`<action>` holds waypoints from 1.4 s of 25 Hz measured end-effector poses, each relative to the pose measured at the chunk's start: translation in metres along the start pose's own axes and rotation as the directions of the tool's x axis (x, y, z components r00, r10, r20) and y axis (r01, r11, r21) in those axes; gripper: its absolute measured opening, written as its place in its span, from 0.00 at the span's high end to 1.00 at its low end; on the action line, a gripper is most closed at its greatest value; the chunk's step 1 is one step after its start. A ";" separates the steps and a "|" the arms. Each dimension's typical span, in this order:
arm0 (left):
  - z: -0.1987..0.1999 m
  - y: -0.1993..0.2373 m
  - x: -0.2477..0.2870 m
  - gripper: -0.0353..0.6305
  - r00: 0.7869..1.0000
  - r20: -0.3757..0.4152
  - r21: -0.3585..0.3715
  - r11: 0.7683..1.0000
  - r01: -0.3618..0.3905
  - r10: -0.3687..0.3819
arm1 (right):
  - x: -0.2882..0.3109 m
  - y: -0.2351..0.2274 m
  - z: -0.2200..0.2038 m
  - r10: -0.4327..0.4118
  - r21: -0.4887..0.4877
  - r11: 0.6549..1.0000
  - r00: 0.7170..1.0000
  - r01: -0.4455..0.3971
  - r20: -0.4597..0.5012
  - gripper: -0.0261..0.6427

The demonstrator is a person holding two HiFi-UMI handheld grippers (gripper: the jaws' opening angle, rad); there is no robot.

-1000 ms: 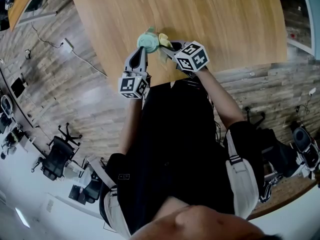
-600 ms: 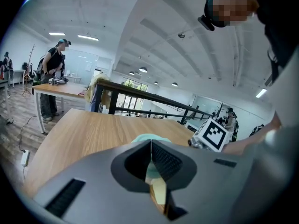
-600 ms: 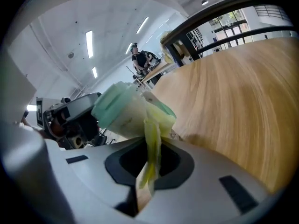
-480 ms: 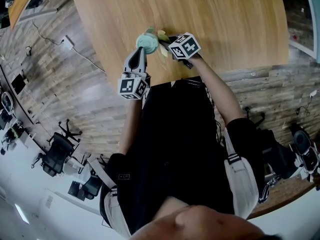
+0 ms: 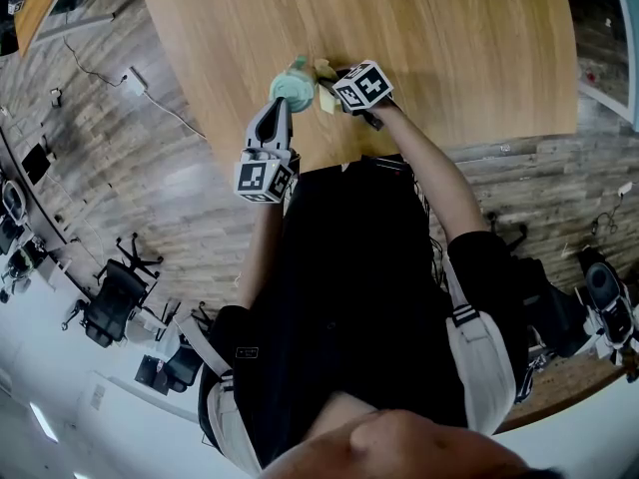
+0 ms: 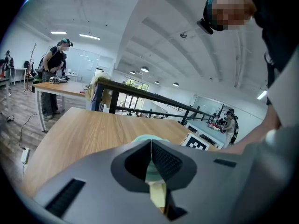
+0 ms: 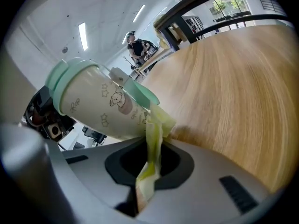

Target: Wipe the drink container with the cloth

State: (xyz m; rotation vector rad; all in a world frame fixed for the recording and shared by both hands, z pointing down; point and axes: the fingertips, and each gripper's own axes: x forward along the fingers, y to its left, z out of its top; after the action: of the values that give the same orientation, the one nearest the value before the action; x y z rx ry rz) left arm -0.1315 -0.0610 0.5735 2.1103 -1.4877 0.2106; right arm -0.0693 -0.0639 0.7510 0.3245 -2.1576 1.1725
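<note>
The left claw (image 5: 283, 105) was pressed shut on the cup (image 7: 100, 107), which was tilted above the worktop (image 5: 449, 38). The right claw (image 7: 149, 169), just beside the cup, pinched the yellow cloth (image 7: 152, 141), which touched the cup.

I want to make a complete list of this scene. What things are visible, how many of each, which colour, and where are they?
table: one, light wood, in front of the person
drink container: one, cream with mint-green lid, tilted over the table's near edge
cloth: one, yellow, its top against the drink container
office chairs: at least two, black, on the floor at the left of the head view
cable: one, light, on the wooden floor beside the table
bystander: one, dark top, at a far table
left gripper: one, grey, fingers closed on the drink container
right gripper: one, grey, fingers closed on the cloth
</note>
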 end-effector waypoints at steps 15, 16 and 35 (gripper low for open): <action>-0.002 0.002 0.001 0.91 1.000 0.000 -0.025 1.000 0.014 -0.014 | -0.074 0.063 0.046 0.087 -0.151 0.986 0.990 -0.070 0.109 0.89; -0.003 0.001 0.001 0.91 1.000 0.000 -0.026 1.000 0.014 -0.014 | -0.080 0.069 0.049 0.097 -0.167 0.983 0.989 -0.078 0.112 0.89; 0.000 0.001 -0.001 0.91 1.000 0.023 -0.080 0.997 -0.014 0.016 | -0.056 0.053 0.034 0.114 -0.238 0.963 0.991 -0.128 -0.069 0.89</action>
State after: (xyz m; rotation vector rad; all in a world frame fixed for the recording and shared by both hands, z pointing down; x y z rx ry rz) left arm -0.1329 -0.0602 0.5733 2.0457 -1.5016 0.1304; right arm -0.0675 -0.0666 0.6663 0.0534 -2.2681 0.9561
